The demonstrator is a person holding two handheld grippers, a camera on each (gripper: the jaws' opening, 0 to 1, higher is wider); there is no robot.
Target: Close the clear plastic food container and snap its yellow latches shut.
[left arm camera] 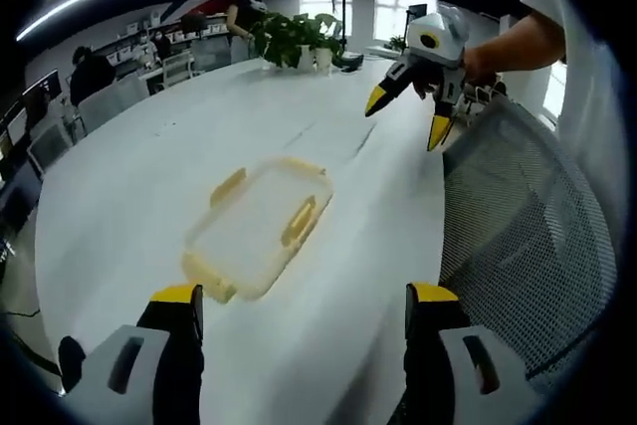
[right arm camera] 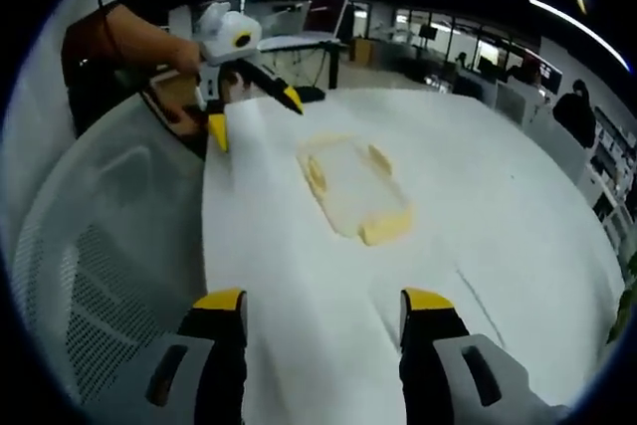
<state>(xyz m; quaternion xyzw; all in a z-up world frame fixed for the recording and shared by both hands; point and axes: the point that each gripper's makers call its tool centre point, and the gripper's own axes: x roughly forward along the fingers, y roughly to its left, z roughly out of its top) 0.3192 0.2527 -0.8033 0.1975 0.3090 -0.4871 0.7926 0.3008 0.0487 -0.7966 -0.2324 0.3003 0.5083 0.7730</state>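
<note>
Both grippers hover with jaws apart; clear plastic container with yellow latches [left arm camera: 261, 231] sits centre frame on the white table [left arm camera: 129, 186]. Approach squarely, press latches evenly.

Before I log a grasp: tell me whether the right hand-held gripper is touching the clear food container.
Apart. In the left gripper view the right hand-held gripper hangs open above the table, well beyond the clear food container.
</note>
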